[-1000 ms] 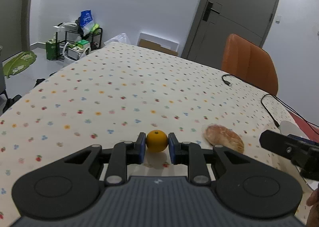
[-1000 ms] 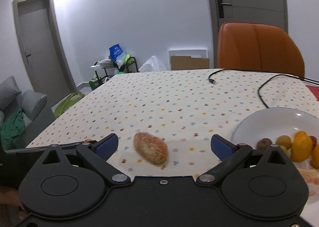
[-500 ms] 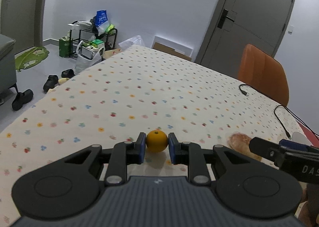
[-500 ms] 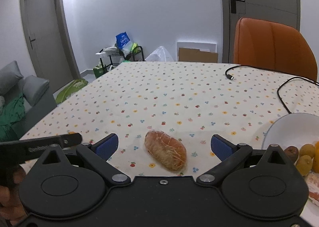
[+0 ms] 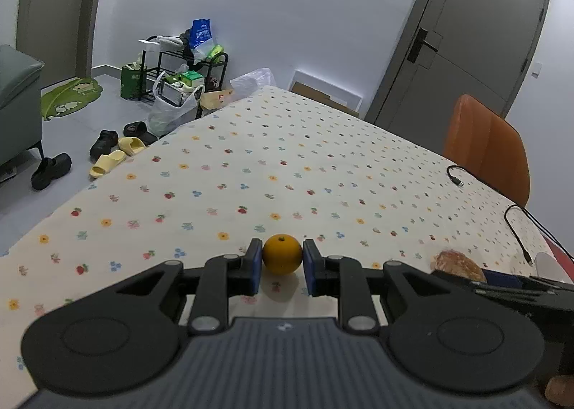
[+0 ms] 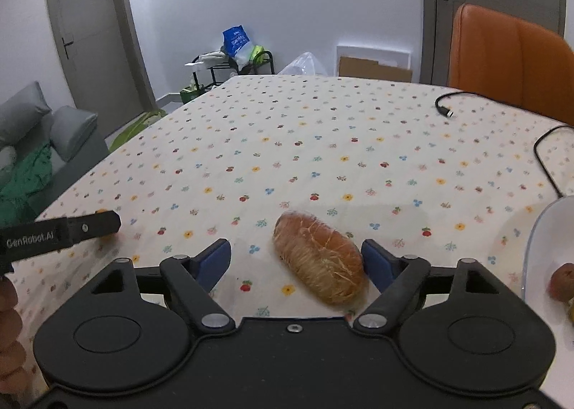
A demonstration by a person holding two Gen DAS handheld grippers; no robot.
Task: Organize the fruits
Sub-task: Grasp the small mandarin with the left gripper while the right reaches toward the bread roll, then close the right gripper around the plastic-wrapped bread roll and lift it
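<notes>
My left gripper (image 5: 282, 267) is shut on a small orange (image 5: 282, 253), held just above the flowered tablecloth (image 5: 287, 165). In the right wrist view my right gripper (image 6: 297, 263) stands open around a wrapped bread roll (image 6: 320, 262), which lies on the cloth close to the right finger. The same roll (image 5: 457, 263) shows at the right of the left wrist view, partly behind the right gripper's body. A white bowl (image 6: 541, 233) at the right edge holds a brownish fruit (image 6: 562, 281). The left gripper's finger (image 6: 86, 227) juts in at the left, with a sliver of orange behind it.
Black cables (image 6: 541, 154) run over the cloth at the far right. An orange chair (image 6: 509, 57) stands behind the table. A rack with bags (image 5: 179, 79) and shoes (image 5: 107, 154) sit on the floor to the left. A hand (image 6: 9, 333) shows at the left edge.
My left gripper, still holding the orange, has swung left and risen, showing more floor. My right gripper has moved in over the bread roll, which now lies between its open fingers.
</notes>
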